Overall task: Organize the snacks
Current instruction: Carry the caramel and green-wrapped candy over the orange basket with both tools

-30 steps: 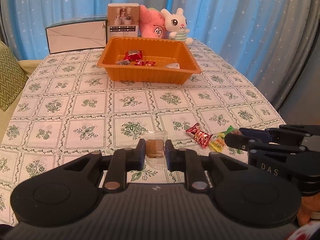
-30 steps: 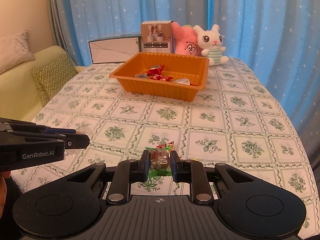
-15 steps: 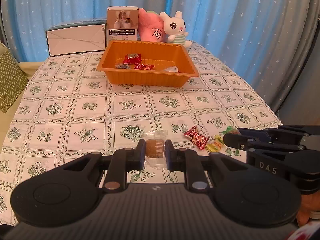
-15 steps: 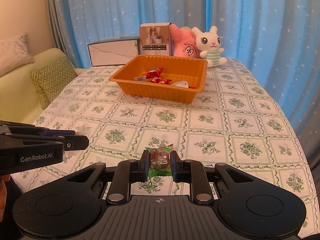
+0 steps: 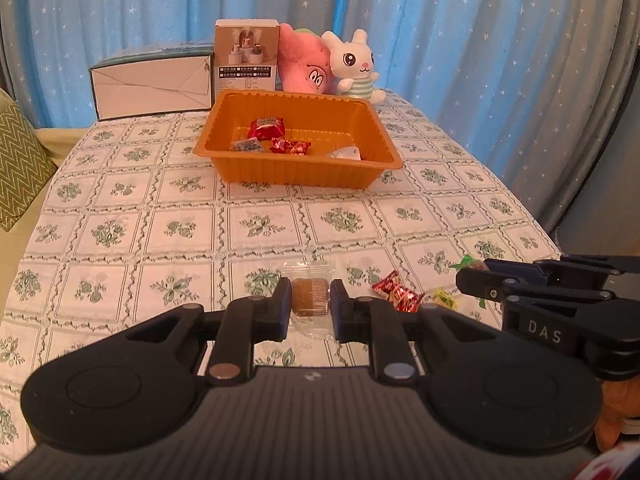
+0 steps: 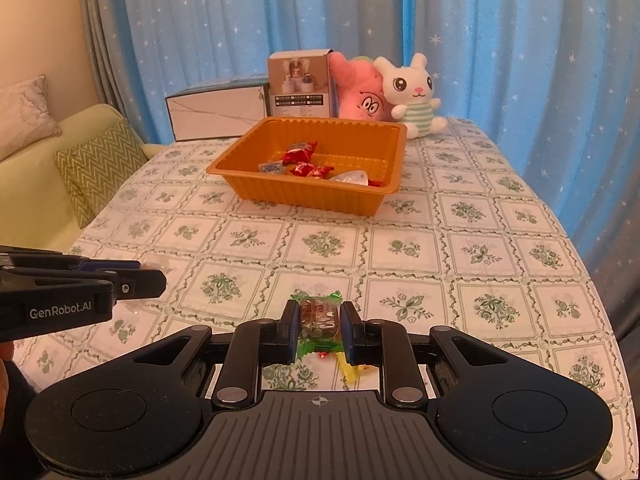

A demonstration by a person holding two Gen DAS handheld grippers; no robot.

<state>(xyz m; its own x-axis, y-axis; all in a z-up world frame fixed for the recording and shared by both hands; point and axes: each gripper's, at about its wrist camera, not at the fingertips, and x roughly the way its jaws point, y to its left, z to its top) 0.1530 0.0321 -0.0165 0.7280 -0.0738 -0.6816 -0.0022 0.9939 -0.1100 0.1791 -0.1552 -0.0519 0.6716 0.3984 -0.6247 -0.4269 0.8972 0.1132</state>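
Snacks are clamped in both grippers: a clear-wrapped brown cake in the left gripper (image 5: 311, 299), a green-wrapped candy in the right gripper (image 6: 319, 317). Both have been lifted off the worktop (image 5: 160, 216); the orange tray (image 5: 298, 170) is nearer.

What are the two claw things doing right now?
Left gripper: shut on a clear-wrapped brown snack.
Right gripper: shut on a green-wrapped snack.

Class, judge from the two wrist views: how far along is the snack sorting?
Done: several wrapped snacks lie in the orange tray. In hand: the left gripper is shut on a clear-wrapped brown cake; the right gripper is shut on a green-wrapped snack. Left: a red candy and a yellow candy on the tablecloth.
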